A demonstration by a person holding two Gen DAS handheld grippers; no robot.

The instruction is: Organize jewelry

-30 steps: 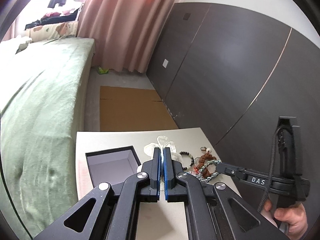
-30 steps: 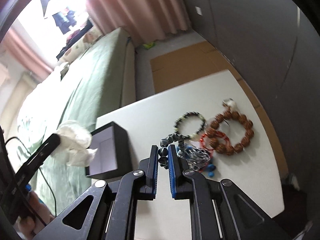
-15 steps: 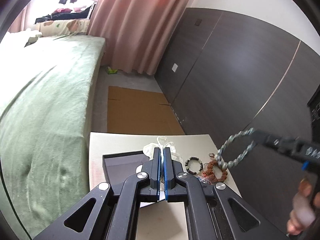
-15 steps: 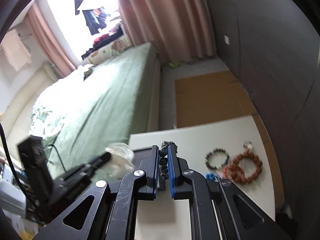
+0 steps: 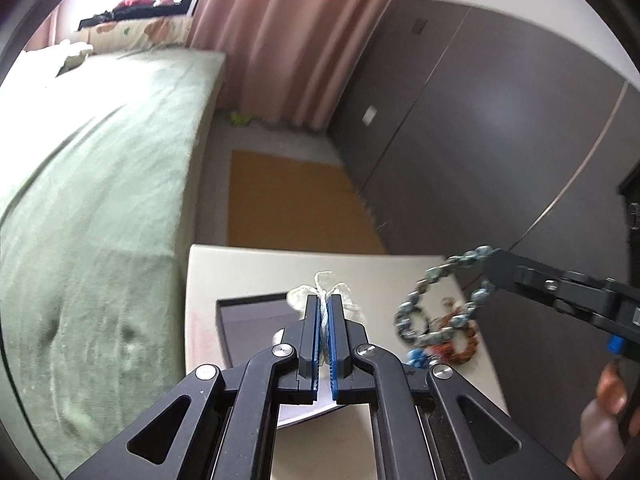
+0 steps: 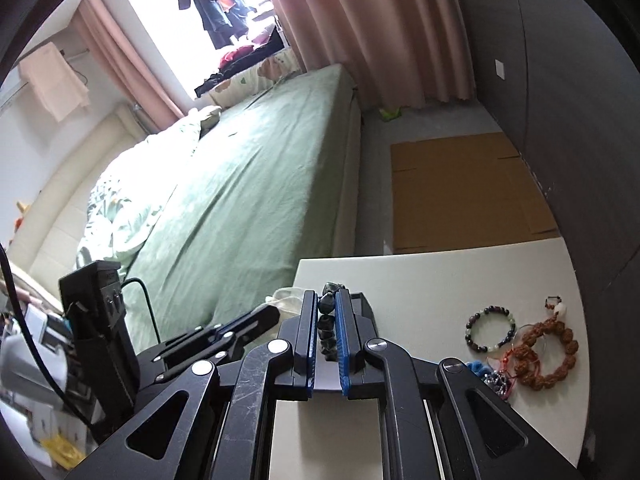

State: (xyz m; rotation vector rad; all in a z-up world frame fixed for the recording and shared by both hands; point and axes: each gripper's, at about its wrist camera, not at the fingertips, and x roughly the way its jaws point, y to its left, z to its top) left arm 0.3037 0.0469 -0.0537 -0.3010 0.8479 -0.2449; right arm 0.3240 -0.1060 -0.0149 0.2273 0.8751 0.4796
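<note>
Right gripper has lifted the blue-grey bead bracelet off the table — jaws clamped on it, now beside the black box. Left gripper stays pinched on white tissue over the box — drop-in looks next.

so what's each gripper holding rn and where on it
The right gripper pinches the blue-grey bead bracelet at one stretch of its loop, the rest dangling. The left gripper clamps the white sheer pouch by its gathered edge.
</note>
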